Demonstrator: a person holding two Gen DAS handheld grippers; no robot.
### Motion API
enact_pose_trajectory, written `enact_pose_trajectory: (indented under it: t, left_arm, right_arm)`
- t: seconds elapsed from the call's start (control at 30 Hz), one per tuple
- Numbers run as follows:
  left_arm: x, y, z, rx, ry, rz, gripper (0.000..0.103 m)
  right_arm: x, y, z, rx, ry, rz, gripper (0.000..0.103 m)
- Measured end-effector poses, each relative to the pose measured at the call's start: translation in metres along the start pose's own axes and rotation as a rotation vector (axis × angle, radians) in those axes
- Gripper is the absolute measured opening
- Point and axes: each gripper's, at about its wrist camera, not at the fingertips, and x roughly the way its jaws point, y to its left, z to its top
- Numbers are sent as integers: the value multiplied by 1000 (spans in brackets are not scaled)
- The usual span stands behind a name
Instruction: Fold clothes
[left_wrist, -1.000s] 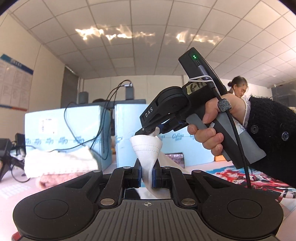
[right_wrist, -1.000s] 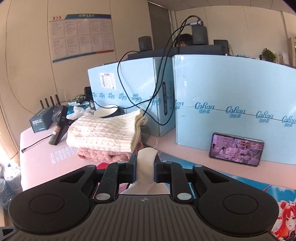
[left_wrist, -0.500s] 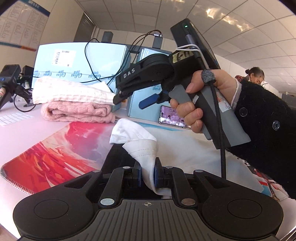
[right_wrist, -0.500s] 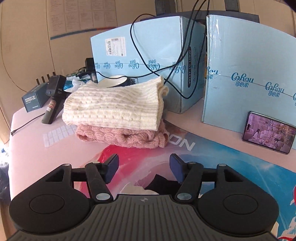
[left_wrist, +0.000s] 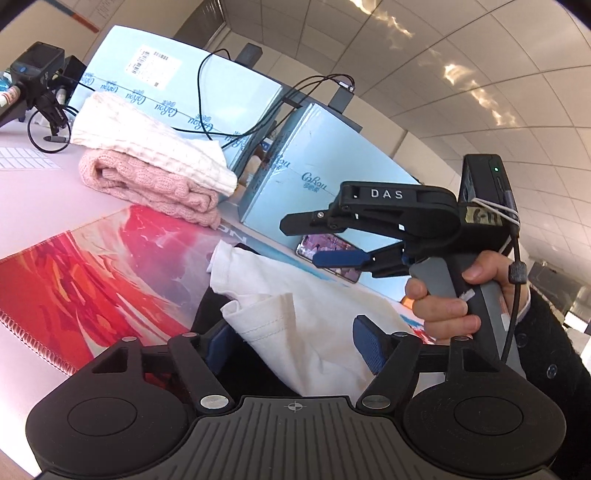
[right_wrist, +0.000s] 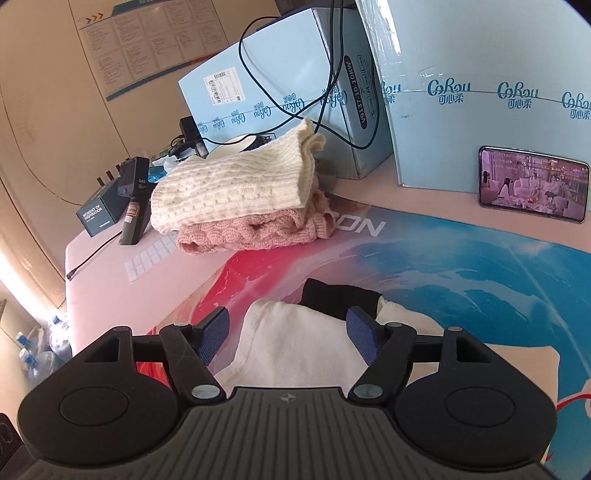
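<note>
Left gripper and right gripper both opening, jaws apart, pads off cloth. White t-shirt lying between them on printed desk mat, covering black garment. Folded sweaters stacked behind.

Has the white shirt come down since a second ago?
Yes. The white shirt dropped from in front of the blue boxes onto the mat.

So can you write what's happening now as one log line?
step: release after fold | left gripper: opening, off white shirt | right gripper: opening, empty | folded sweaters: stacked aside
</note>
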Motion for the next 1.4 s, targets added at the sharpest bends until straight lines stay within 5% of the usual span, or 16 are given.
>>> enact_pose_trajectory:
  t: [0.07, 0.2, 0.4, 0.67, 0.9, 1.07, 1.4]
  left_arm:
    - [-1, 4, 2, -42, -15, 24, 71]
    - [-3, -3, 5, 35, -65, 139, 75]
    - [3, -23, -6, 310, -1, 337, 83]
    - [-7, -21, -8, 358, 4, 461, 88]
    - [-32, -17, 3, 229, -37, 442, 88]
    - [-40, -12, 7, 28, 29, 264, 88]
    - [-23, -38, -7, 89, 128, 279, 95]
  right_arm:
    - [-9, -1, -11, 18, -6, 38, 69]
    - [-29, -8, -32, 67, -31, 92, 73]
    - [-55, -25, -58, 60, -64, 43, 77]
    - [-81, -48, -77, 126, -121, -4, 80]
    - [-108, -58, -84, 141, -216, -72, 85]
    - [-116, -73, -89, 185, -256, -168, 97]
    - [-107, -100, -91, 287, -208, -190, 98]
